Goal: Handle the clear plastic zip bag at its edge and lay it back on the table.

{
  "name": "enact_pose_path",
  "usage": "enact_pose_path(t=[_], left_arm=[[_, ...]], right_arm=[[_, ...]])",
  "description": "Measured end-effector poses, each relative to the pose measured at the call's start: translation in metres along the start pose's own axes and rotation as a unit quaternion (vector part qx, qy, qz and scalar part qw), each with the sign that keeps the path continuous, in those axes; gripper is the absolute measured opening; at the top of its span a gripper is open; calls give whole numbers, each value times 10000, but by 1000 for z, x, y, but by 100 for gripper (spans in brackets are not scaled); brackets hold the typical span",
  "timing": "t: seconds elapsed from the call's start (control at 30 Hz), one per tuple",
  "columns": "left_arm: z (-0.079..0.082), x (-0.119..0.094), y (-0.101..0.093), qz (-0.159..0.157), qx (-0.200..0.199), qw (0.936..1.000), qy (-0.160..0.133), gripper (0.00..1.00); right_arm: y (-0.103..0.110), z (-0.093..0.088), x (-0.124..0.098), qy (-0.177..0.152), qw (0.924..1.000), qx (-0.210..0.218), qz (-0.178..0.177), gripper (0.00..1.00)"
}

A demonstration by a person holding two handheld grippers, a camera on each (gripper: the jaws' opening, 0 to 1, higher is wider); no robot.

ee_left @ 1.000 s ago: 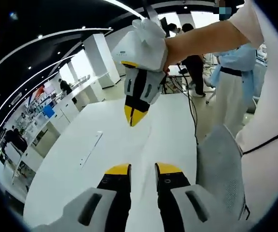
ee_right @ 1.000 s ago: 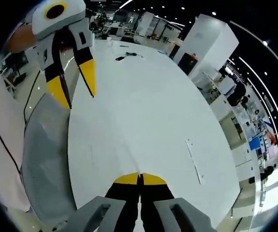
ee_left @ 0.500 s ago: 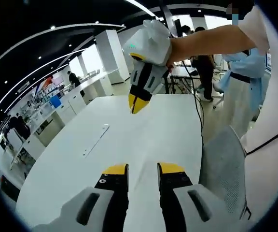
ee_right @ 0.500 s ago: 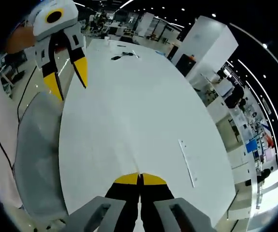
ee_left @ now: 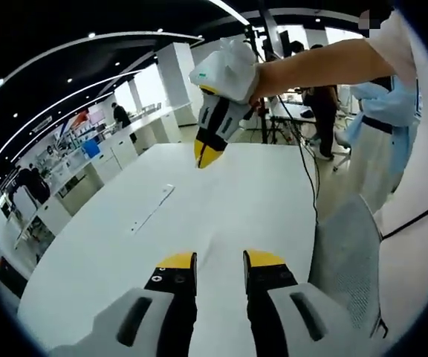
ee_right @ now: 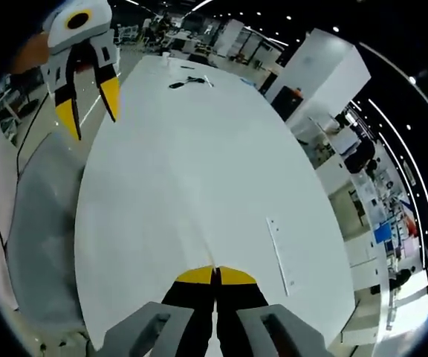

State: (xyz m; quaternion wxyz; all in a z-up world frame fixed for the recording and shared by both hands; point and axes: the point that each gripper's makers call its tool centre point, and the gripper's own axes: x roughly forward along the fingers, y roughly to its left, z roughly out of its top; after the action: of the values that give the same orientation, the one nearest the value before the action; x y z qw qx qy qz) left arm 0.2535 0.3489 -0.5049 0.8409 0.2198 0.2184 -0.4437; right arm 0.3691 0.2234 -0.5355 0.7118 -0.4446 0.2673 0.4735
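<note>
On the table: a pale narrow strip (ee_left: 152, 210) lies flat on the long white oval table (ee_left: 258, 186), well apart from both tools; in the right gripper view it sits to the right of that gripper's own jaws (ee_right: 279, 253).
Bag: the strip is probably the zip edge of the clear plastic zip bag, but the film itself is too faint to make out, so its outline cannot be told.
Left gripper (ee_left: 220, 260): released, its 2 yellow-tipped jaws stand apart with nothing between them; the right gripper view shows it raised over the table's near edge, jaws spread (ee_right: 88, 104).
Right gripper (ee_right: 215, 275): clenched, its 2 yellow tips pressed together; in the left gripper view it hangs high above the table with its tips pointing down (ee_left: 208, 152). Whether any clear film is pinched there cannot be told.
Nearby: a grey mesh chair back (ee_left: 344, 260) stands beside the table, and a black cable (ee_right: 188, 82) lies at the far end.
Progress: if the strip is the bag, the laying-down looks done and only drawing the hands away is left; if film sits in the shut jaws, lowering and letting go remain.
</note>
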Motion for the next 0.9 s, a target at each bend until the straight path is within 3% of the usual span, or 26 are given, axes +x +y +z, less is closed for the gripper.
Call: enact_pose_path(t=[0.37, 0.67, 0.9], left_arm=[[-8, 0, 8, 105, -185, 9998, 34, 23], [-11, 2, 12, 131, -285, 9995, 71, 23], [-18, 6, 15, 147, -371, 9991, 108, 24]], right_arm=[[-20, -4, 27, 36, 9992, -136, -384, 0], [-13, -16, 53, 98, 9977, -168, -645, 0], [6, -23, 64, 115, 9970, -58, -764, 0]])
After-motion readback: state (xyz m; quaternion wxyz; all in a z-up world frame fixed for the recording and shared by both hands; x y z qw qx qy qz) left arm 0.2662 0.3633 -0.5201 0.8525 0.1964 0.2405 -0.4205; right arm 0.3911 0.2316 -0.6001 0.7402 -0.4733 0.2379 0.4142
